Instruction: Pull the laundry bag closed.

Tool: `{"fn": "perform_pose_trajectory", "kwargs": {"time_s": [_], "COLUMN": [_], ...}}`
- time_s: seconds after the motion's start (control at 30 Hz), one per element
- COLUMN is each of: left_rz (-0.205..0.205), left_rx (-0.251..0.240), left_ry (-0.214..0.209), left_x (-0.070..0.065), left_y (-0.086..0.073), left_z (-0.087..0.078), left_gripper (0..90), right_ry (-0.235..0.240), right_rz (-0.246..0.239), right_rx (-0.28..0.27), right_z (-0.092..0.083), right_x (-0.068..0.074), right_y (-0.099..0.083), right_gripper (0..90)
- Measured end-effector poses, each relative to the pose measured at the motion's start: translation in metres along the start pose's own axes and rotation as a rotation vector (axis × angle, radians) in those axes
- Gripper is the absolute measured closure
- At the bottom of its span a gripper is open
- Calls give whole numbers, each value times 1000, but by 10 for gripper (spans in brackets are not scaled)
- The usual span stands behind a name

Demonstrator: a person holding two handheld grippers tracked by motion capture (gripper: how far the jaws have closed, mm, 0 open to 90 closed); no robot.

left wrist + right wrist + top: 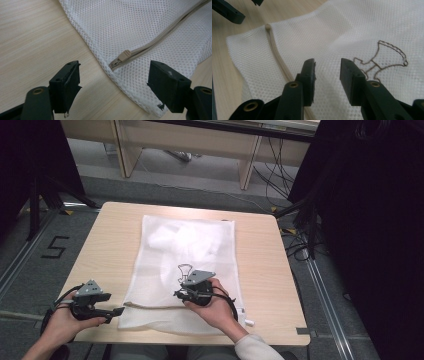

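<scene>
A white mesh laundry bag (186, 251) lies flat in the middle of the wooden table (107, 245), with a thin outline logo (184, 270) stitched on it. Its beige zipper (277, 56) runs along the near edge and ends in a pull tab (124, 55) at the near left corner. My left gripper (120, 310) rests at that corner, open wide, the tab just beyond its jaws (115, 65). My right gripper (181, 294) hovers over the bag's near middle, open a little with nothing between its fingers (327, 61). The logo (384, 60) lies just right of it.
Something white and bulky shows through the bag's far half (170, 237). A small white tag (249, 322) sticks out at the bag's near right corner. Black curtains (380, 220) stand to the right, and cables (295, 240) lie on the floor beyond the table's edge.
</scene>
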State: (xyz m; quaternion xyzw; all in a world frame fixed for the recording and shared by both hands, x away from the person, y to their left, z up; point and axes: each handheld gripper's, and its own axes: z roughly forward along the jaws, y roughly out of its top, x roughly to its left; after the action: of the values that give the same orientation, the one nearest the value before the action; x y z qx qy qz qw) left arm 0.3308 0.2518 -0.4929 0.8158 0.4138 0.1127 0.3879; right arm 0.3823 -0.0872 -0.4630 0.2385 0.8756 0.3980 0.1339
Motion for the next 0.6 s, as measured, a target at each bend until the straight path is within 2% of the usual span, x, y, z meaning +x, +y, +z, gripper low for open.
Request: {"fn": "perform_pose_trajectory", "kwargs": {"time_s": [0.03,0.13,0.2,0.23,0.3,0.37,0.4,0.47,0.53,0.57,0.6], "left_rz": [-1,-4,-5,-5,-2,-2,-3,-4,-3,-3,-3], "left_rx": [-2,-8,-12,3,1,5,3,3,6,6,6], "left_ry": [-4,2,1,-5,-7,-6,-7,-7,-6,-5,-5], "left_x": [0,0,-1,0,0,0,0,0,0,0,0], "left_y": [0,0,-1,0,-1,-1,-1,-1,-1,-1,-1], "left_z": [0,0,0,0,0,0,0,0,0,0,0], "left_gripper": [253,252,251,251,250,250,250,249,248,248,248], "right_ry": [16,20,32,31,31,49,44,55,56,61,57], "right_rz": [-17,-9,-19,-23,-33,-40,-31,-50,-41,-57,-43], "right_rx": [16,5,22,30,13,30,15,24,26,28,15], "right_z": [0,7,7,10,15,17,19,21,22,22,24], "right_x": [0,7,7,9,11,12,15,16,18,17,19], "right_y": [2,7,9,11,12,15,15,17,19,20,21], "right_gripper": [657,659,660,660,661,661,661,662,662,662,662]}}
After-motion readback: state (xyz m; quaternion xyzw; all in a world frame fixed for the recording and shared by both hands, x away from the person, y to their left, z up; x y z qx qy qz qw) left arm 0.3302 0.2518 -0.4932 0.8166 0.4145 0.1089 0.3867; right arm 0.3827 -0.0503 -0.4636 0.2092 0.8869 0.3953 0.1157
